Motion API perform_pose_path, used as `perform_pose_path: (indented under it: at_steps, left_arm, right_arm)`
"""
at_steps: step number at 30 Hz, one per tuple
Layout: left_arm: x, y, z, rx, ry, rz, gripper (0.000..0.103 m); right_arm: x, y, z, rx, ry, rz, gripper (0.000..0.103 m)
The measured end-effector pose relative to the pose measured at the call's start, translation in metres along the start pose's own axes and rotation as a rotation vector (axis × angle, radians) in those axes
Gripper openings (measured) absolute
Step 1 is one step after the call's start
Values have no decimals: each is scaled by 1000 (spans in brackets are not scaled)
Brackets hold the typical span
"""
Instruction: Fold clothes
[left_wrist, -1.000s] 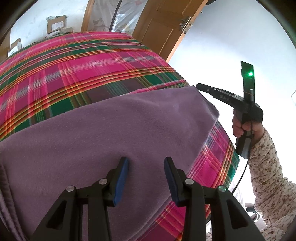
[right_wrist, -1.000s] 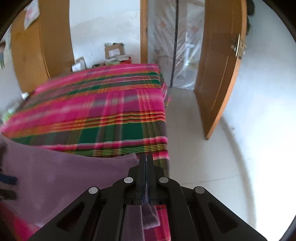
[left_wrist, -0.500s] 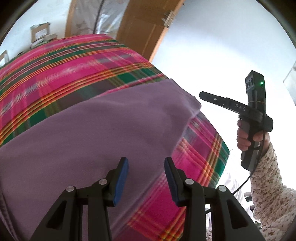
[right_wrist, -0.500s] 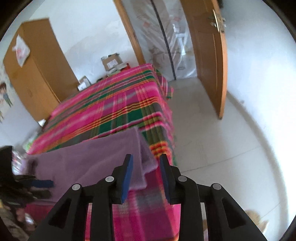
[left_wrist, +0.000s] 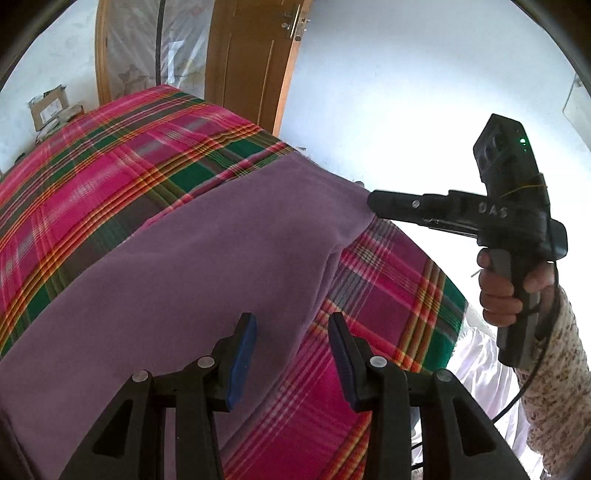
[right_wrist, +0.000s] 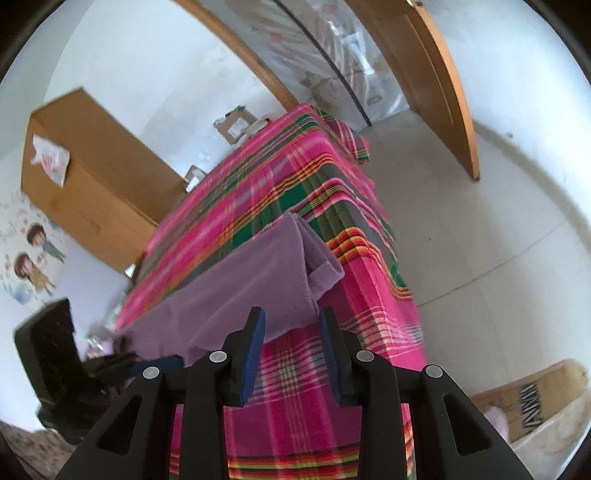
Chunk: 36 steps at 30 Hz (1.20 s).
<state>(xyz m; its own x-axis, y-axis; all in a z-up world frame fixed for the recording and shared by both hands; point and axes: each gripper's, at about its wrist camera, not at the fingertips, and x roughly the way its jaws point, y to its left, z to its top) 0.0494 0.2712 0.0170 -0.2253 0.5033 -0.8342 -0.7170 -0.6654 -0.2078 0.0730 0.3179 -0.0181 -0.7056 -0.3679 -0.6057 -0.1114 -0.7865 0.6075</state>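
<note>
Purple garment (right_wrist: 236, 284) lies folded on the plaid bed cover (right_wrist: 303, 373) just ahead of the right gripper (right_wrist: 291, 350), whose jaws have just been opening with nothing between them, while the left gripper (left_wrist: 291, 362) hangs open above its edge.

From my left wrist view the purple garment (left_wrist: 207, 266) runs out past the left and bottom edges, so I cannot see its full extent; the plaid bedcover (left_wrist: 110, 177) beneath it is largely hidden, and the person's sleeve (left_wrist: 554, 384) is cut off at the right edge. From my right wrist view the left gripper (right_wrist: 155, 363) is a dark blurred shape at lower left; its jaws are unreadable there; the cardboard box (right_wrist: 532, 398) at lower right is cropped, its printing too blurred to read.
</note>
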Motion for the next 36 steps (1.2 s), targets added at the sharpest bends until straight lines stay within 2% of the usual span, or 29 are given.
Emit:
perform_pose_path:
  at_steps: [2,5,7,13,18,23,29,32,36]
  left_arm:
    - [5,0,2,-12,19,6,41]
    - [6,0,3,-6,19,14,41]
    - [6,5,4,-32,18,0,39]
    - [3,11,9,-61,5,-26,33]
    - [-1,5,13,-34,-15,-52,31]
    - [6,3,11,-35,17,-87,31]
    - [16,-1,11,-20,40,-81,31]
    - [18,-1,12,-29,42,-85,31]
    - [12,-6,7,-22,42,-77,31]
  right_arm:
    - [0,-4,2,52,-6,29,31]
    - [-2,1,4,52,-14,26,10]
    - [-3,6,5,36,-19,19,5]
    - [-11,25,19,-37,-74,-21,4]
    - [-15,38,40,-132,-109,-50,4]
    - [-9,29,38,-149,-71,-91,4]
    - [-4,4,22,-100,-30,-125,4]
    - [-2,1,18,-107,-18,-139,4]
    - [5,6,12,-158,2,-203,5]
